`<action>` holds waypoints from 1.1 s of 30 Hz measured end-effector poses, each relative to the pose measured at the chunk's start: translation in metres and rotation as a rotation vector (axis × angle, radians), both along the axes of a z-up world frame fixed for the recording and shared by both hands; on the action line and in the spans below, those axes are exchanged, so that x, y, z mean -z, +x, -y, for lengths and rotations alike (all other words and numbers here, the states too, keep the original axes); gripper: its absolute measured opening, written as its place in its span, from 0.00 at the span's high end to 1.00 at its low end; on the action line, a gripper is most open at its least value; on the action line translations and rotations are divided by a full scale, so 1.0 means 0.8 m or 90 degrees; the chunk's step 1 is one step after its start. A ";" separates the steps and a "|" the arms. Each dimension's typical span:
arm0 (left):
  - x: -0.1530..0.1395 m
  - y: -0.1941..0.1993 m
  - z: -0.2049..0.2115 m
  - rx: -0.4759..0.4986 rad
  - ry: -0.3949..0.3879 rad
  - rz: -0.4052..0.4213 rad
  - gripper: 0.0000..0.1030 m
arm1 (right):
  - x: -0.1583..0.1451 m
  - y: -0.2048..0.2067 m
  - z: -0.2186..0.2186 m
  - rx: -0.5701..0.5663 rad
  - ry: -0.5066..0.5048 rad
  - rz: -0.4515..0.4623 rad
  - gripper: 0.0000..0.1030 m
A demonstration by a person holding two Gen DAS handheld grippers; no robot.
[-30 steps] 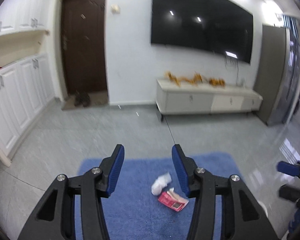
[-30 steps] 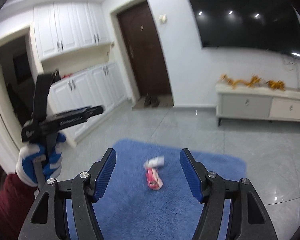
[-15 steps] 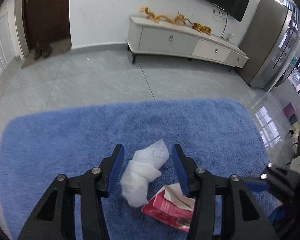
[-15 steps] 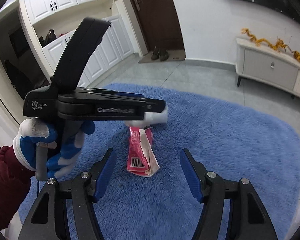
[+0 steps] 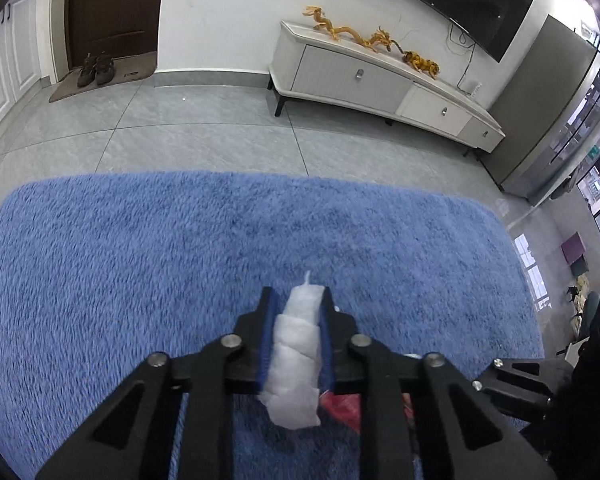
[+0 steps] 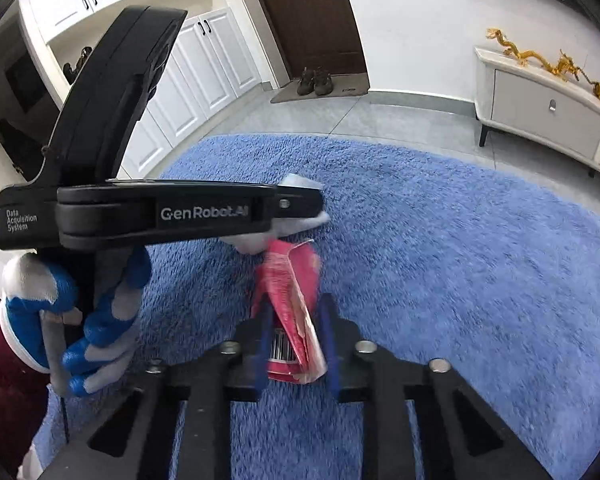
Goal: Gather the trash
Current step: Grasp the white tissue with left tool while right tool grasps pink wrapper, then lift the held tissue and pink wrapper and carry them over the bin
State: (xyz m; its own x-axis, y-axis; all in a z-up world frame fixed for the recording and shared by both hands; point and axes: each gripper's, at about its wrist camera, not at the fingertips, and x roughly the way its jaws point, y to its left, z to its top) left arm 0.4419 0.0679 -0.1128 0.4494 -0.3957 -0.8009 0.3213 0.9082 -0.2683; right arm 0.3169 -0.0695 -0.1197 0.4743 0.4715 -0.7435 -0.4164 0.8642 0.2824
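Observation:
A crumpled white tissue (image 5: 296, 344) sits between the blue pads of my left gripper (image 5: 297, 296), whose jaws are closing and squeeze it just above the blue rug (image 5: 140, 260). A torn pink wrapper (image 5: 342, 408) peeks out under the right finger. In the right wrist view that pink wrapper (image 6: 292, 280) with a barcode stands between the pads of my right gripper (image 6: 296, 308), whose jaws are closing and pinch it. The left gripper (image 6: 296, 216) reaches in from the left, held by a gloved hand (image 6: 100, 312), with the tissue (image 6: 316, 220) at its tip.
The blue rug (image 6: 460, 260) lies on grey floor tiles. A low white TV cabinet (image 5: 360, 76) with golden dragon figures stands by the far wall. Shoes (image 5: 96, 70) rest on a mat by the dark door. White cupboards (image 6: 196, 68) line the left wall.
Both grippers came down to the rug from high above. The left jaws closed on the tissue and the right jaws closed on the pink wrapper.

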 end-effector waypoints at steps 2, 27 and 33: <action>-0.004 -0.014 -0.004 -0.007 0.001 0.010 0.85 | -0.003 -0.014 0.005 0.005 0.000 -0.001 0.88; -0.175 -0.386 0.042 -0.038 0.086 0.299 0.87 | -0.153 -0.296 0.110 0.155 0.118 0.117 0.89; -0.191 -0.457 0.068 -0.037 0.114 0.358 0.87 | -0.174 -0.349 0.135 0.186 0.119 0.153 0.89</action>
State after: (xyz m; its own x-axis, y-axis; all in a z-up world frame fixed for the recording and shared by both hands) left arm 0.0761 0.0136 0.0398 0.8411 -0.2380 -0.4857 0.3180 0.9440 0.0881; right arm 0.0374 -0.1778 0.0192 0.7576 0.4074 -0.5099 -0.2346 0.8990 0.3697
